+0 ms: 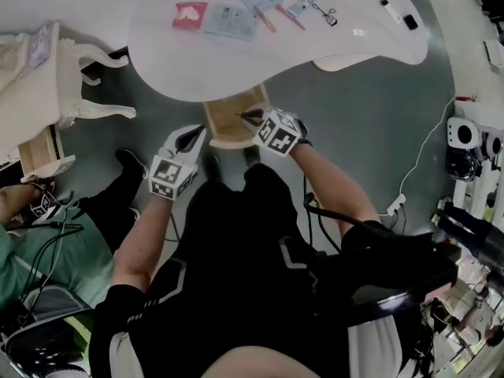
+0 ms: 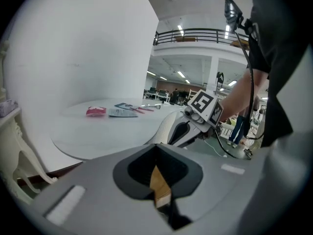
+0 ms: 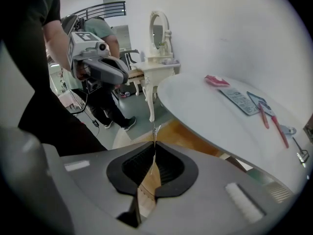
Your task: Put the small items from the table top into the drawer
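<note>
Currently: drawer [image 1: 228,124] open under near edge of table top [image 1: 315,50] | right gripper [image 1: 253,116] over drawer, jaws pinched on what looks like a thin silvery item [image 3: 155,129] | left gripper [image 1: 193,138] beside drawer's left edge, jaws together, empty | far edge holds red packet [image 1: 190,14], blue cards [image 1: 231,20], pens [image 1: 276,18], marker [image 1: 391,10] | judged early; most items left.

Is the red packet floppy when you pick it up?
Probably a bit floppy: the red packet looks thin and flat, like a soft wrapper. Likely light too. Flat on the smooth table, it may slide when pushed.
</note>
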Action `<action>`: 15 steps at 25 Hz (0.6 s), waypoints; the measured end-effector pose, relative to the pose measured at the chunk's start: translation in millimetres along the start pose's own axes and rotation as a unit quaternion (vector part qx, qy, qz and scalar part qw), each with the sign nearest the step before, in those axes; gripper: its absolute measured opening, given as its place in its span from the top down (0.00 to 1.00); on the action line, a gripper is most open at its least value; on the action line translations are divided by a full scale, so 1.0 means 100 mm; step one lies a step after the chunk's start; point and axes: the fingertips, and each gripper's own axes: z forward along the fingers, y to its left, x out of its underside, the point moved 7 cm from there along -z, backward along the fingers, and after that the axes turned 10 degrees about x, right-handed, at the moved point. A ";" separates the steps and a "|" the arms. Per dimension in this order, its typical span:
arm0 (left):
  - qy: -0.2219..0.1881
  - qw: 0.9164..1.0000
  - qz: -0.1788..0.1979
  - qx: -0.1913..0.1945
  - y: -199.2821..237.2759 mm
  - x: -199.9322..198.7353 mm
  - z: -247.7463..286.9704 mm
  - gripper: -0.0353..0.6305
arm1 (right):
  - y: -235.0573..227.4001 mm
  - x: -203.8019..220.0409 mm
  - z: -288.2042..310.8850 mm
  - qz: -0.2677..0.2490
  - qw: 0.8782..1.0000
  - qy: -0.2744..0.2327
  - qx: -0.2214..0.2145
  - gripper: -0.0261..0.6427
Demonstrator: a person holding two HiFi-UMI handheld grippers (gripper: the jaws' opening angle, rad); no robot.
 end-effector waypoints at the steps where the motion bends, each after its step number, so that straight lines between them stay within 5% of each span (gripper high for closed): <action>1: 0.006 1.000 0.000 0.000 0.01 0.06 0.02 0.95 | 0.00 0.03 0.05 -0.002 1.000 0.009 -0.004 0.94; 15: 0.042 0.999 -0.003 -0.027 0.32 0.43 0.33 0.95 | -0.01 0.29 0.87 -0.142 0.985 0.091 -0.044 0.94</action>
